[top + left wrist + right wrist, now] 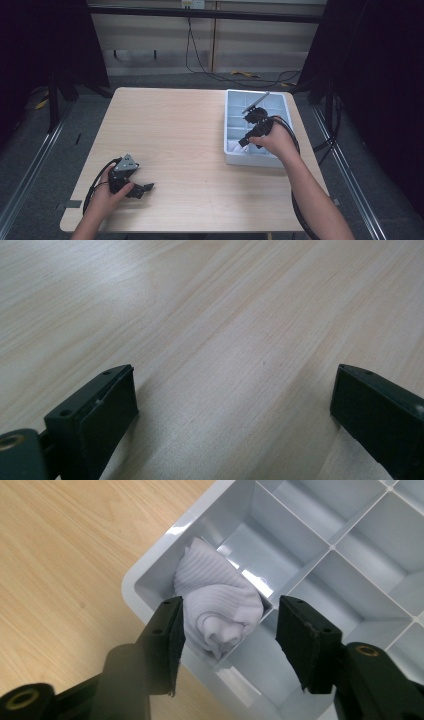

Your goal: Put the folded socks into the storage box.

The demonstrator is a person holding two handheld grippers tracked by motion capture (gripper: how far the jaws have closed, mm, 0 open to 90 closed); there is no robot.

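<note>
- The rolled white cloth [217, 600] lies in a corner compartment of the grey divided tray [150, 565]; in the high view that compartment is at the tray's near left corner, where a bit of white [234, 145] shows.
- In the right gripper view the cloth is a ribbed, bundled roll that leans against the compartment's inner dividers, with its loose folded end towards 6 o'clock.
- The right tongs [230, 630] hang above that compartment, jaws spread, one on either side of the cloth; the pads do not press on it and it rests on its own in the tray.
- In the high view the right tongs [244, 142] point towards 7 o'clock, and the person's right hand [275, 140] is over the tray's near end.
- The tray [227, 117] sits at about 3 o'clock on the light wooden desk [175, 130], its long side running from 12 to 6.
- The left tongs [235, 405] have their jaws spread wide with nothing but bare desk between them.
- In the high view the left tongs [145, 189] rest low on the desk at about 7 o'clock and point towards 3 o'clock, gripped by the left hand [107, 197], well apart from the tray.
</note>
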